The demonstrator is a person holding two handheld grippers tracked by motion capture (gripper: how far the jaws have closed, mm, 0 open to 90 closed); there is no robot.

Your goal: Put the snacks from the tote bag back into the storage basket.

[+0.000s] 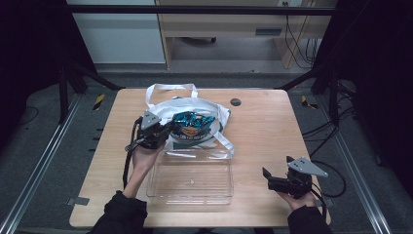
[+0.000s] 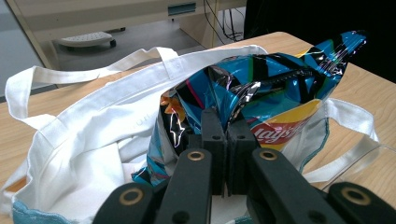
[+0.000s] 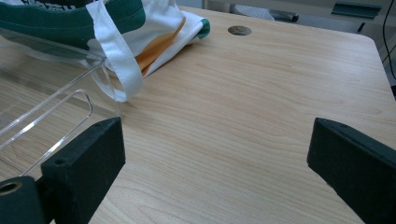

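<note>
At the far middle of the wooden desk (image 1: 272,146), a white cloth tote bag (image 1: 204,105) lies slumped with its mouth open, and a bag of crisps (image 1: 194,122) sticks half out of it. The left tongs (image 2: 225,135) are clamped shut on a fold of the crisp packet's foil near its lower middle. The right tongs (image 3: 215,154) stand wide open over bare wood at the near right, holding nothing.

The packet is likely very light, puffed with air, and its glossy foil looks slippery and crinkly. The crisps inside would crush easily, so a pinch on a loose fold or the crimped top seam seems safer than squeezing the belly.

The packet is bright blue with black angular shapes, a yellow band and a red logo, creased and shiny. A clear plastic tray (image 1: 190,183) sits empty just in front of the tote.
</note>
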